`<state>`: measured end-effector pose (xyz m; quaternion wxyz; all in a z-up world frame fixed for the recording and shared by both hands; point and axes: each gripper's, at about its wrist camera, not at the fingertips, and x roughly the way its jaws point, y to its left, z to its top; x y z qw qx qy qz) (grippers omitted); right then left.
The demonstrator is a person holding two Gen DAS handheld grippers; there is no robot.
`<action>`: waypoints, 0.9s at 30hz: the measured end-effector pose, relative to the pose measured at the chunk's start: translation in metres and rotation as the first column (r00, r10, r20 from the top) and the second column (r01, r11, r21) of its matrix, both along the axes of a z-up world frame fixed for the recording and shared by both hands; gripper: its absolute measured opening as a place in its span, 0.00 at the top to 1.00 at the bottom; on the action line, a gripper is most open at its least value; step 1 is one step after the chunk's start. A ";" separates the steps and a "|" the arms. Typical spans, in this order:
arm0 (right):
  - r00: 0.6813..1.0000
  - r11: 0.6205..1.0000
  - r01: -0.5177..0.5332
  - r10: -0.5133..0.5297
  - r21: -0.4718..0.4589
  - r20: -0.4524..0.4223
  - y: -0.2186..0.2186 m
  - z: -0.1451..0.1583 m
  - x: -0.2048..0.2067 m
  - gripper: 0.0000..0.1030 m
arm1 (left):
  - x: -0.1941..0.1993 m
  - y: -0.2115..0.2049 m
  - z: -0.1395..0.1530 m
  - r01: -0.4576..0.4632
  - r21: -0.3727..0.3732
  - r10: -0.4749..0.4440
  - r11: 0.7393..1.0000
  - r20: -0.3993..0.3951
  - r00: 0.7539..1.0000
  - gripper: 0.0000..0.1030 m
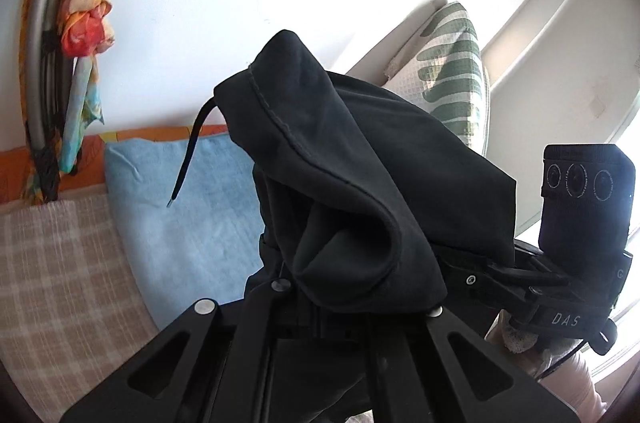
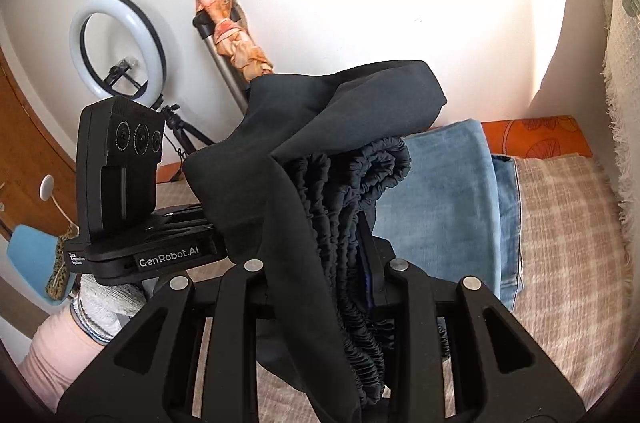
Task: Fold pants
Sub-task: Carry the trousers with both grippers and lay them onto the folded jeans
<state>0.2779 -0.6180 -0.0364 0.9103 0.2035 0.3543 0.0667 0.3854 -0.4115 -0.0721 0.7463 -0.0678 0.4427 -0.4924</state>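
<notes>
Right wrist: black pants [image 2: 320, 127] bunched, elastic waistband showing, clamped by both tongs.

White lettering reading "DAS" is being shown on the black plastic base of the right gripper [image 1: 566, 319], seen at the lower right of the left wrist view. In the right wrist view, "GenRobot.AI" is being displayed in white on the front edge of the left gripper [image 2: 168, 257], on its black plastic base, with a small three-line white label beside it, apparently "Data Acquisition System", though barely legible. No other text is being shown.
</notes>
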 end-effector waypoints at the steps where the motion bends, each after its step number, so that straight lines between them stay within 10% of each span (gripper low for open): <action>1: 1.000 1.000 0.006 -0.006 0.014 0.001 -0.006 -0.003 0.007 0.74 | 0.008 -0.004 -0.001 -0.001 0.004 0.001 1.000 0.003 1.000 1.00; 19: 0.995 0.995 0.049 -0.041 0.090 -0.091 -0.082 -0.088 0.062 0.74 | 0.075 0.030 -0.035 -0.193 0.153 0.172 0.969 0.140 0.975 1.00; 27: 0.994 0.992 0.037 -0.024 0.117 -0.108 -0.088 -0.086 0.059 0.50 | 0.051 0.021 -0.016 -0.113 0.100 0.088 0.989 0.228 0.970 1.00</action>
